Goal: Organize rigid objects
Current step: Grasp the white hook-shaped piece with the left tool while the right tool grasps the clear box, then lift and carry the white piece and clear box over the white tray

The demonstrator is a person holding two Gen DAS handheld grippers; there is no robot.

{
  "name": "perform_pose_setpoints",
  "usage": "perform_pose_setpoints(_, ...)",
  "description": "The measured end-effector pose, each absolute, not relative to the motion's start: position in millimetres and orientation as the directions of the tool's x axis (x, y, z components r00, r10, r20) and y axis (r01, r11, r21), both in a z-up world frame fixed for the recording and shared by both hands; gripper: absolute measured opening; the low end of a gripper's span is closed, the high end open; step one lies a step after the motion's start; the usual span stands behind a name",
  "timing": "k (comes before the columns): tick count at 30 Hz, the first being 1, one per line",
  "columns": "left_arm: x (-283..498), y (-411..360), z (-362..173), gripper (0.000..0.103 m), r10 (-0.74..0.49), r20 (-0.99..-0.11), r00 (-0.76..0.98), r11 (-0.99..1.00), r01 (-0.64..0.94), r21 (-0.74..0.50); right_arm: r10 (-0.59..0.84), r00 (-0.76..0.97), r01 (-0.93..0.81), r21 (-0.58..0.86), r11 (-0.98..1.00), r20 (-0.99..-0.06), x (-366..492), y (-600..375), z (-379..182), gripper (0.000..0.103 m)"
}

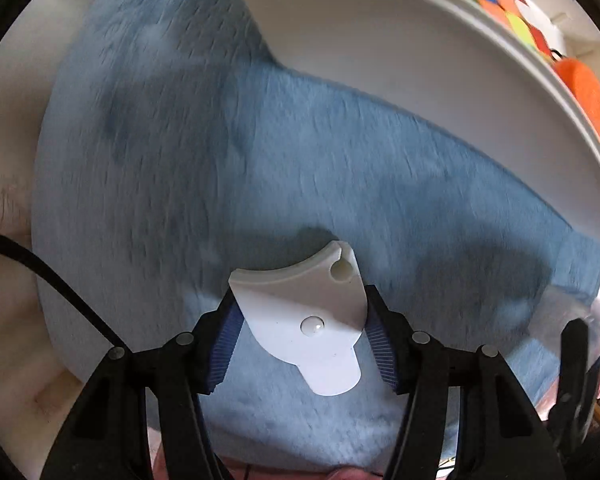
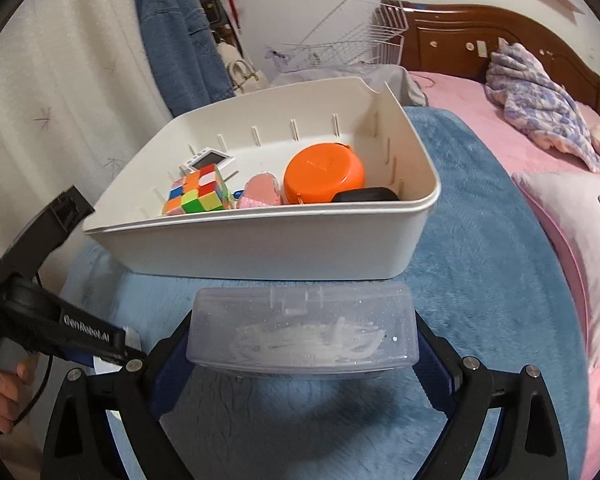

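Note:
My left gripper point(image 1: 300, 300) points down over the blue fuzzy blanket point(image 1: 220, 160), shut on a flat white plastic piece point(image 1: 304, 344) pinched between its blue pads. The white bin point(image 1: 380, 40) lies just ahead of it. In the right wrist view my right gripper point(image 2: 302, 344) is shut on a clear lidded box point(image 2: 300, 308) with white cord inside, held just in front of the bin point(image 2: 260, 248). The bin holds a colour cube point(image 2: 198, 194), an orange round container point(image 2: 324, 172), a pink item point(image 2: 262, 190), a black item point(image 2: 364, 195) and a small white device point(image 2: 206, 159).
The blanket point(image 2: 480, 240) covers a round surface beside a pink bed point(image 2: 460, 92) with a pillow point(image 2: 580, 240) and wooden headboard point(image 2: 480, 28). A wire rack point(image 2: 352, 40) stands behind the bin. A hand point(image 2: 0, 392) holds the left gripper's handle at the left edge.

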State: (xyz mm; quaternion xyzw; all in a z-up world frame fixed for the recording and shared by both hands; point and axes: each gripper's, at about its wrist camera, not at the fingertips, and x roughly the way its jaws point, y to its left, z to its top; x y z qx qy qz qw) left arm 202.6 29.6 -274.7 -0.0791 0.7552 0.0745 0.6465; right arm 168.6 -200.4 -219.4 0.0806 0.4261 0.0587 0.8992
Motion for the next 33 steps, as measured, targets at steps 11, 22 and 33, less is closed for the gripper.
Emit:
perform_pose_setpoints(11,132.1,-6.0,-237.6,0.062,-0.067,-0.995,-0.076,0.953,-0.301,-0.042,0.306,0.623,-0.255,0.182,0.95,-0.72,161.1,-227.1,-180.1,0.095)
perform_pose_setpoints(22,130.4,-20.1,-174.6,0.062,-0.047,-0.999,0.013,0.954,-0.297,-0.049,0.384,0.642,-0.397,0.141,0.907,-0.663,172.4,-240.8,-141.6,0.095)
perform_pose_setpoints(33,211.3,-39.4,-121.4,0.062,-0.038,-0.992,0.12,0.97,-0.232,-0.065,0.392,0.678,-0.406,0.129,0.905,-0.621,213.6,-249.7,-125.1,0.095)
